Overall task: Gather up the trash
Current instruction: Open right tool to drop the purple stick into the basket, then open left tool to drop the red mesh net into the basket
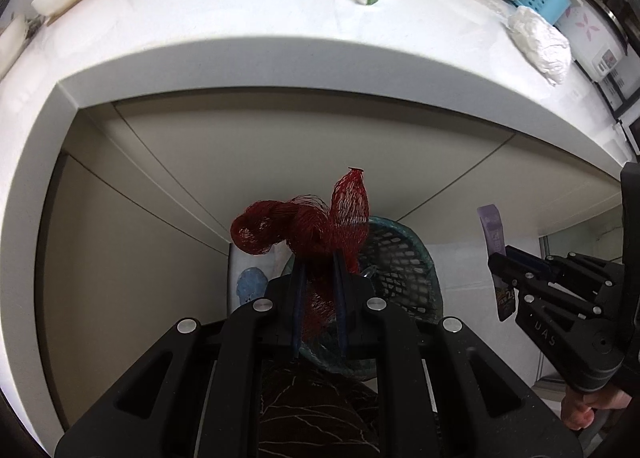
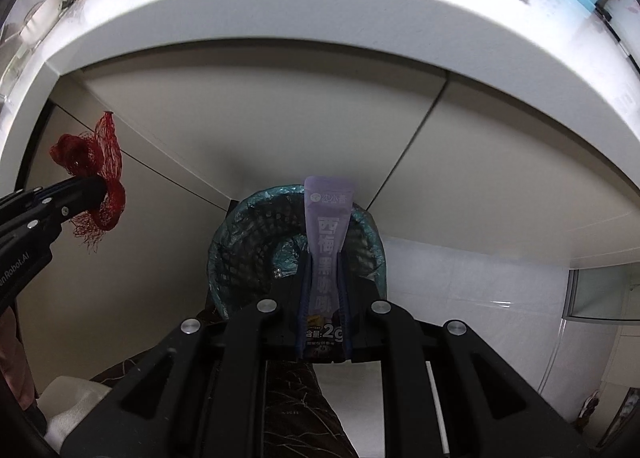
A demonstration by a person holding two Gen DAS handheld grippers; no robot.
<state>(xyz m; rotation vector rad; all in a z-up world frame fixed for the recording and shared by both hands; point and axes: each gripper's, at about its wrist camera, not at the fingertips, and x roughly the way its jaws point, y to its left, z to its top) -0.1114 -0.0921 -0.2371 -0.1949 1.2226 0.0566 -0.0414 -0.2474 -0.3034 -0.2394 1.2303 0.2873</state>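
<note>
The left gripper (image 1: 319,258) is clamping a bunched red mesh net (image 1: 308,230) between its fingers. The right gripper (image 2: 325,258) is pinching a purple sachet (image 2: 326,234) that is sticking out past its fingertips. Just beyond both, the lined mesh wastebasket (image 2: 248,242) is sitting below the white countertop (image 1: 240,18).

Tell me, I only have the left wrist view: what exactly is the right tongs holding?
Observer: A purple sachet, clamped upright between the right tongs.
Operator: Is it over the bin?
Observer: Yes, the lined mesh bin lies directly behind the sachet, mouth open.
Operator: Anything in the bin already?
Observer: Only the teal liner bunched at the bottom shows.
</note>
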